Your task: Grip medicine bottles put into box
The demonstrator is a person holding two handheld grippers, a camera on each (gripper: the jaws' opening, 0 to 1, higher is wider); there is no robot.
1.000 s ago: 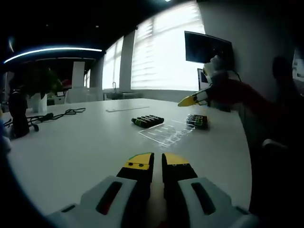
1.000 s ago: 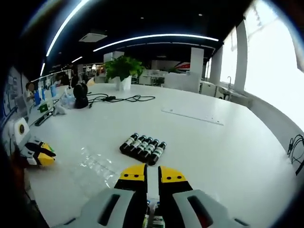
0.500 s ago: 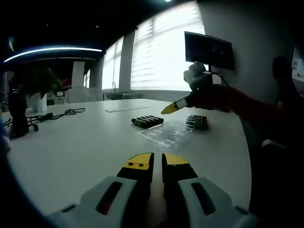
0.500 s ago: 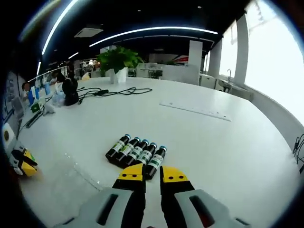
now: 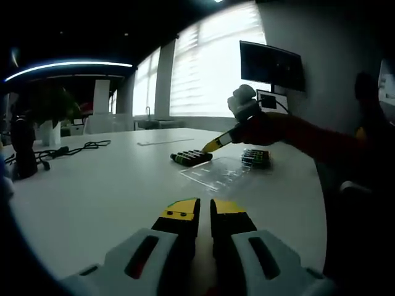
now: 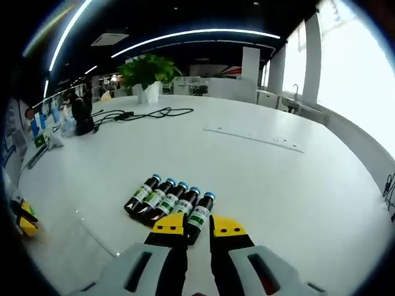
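Several dark medicine bottles (image 6: 166, 200) with blue caps and green-and-white labels lie side by side on the white table (image 6: 278, 185). My right gripper (image 6: 198, 227) hovers just over the near end of the row, its jaws close together, and the rightmost bottle's base sits right at the tips. From the left gripper view, that row of bottles (image 5: 191, 156) lies beside a clear plastic box (image 5: 219, 172), with the right gripper (image 5: 211, 147) pointing down at it from a red-sleeved arm (image 5: 296, 132). A second cluster of bottles (image 5: 256, 158) sits behind the box. My left gripper (image 5: 205, 213) rests low over the table, shut and holding nothing.
A potted plant (image 6: 145, 71) and black cables (image 6: 145, 114) lie far across the table, and a clear strip (image 6: 256, 137) lies beyond the bottles. A monitor (image 5: 271, 63) hangs on the wall. The left gripper (image 6: 23, 217) shows at the table's edge.
The right gripper has swung from beside the clear box over to the row of bottles and come down close to it. The left gripper has stayed still.
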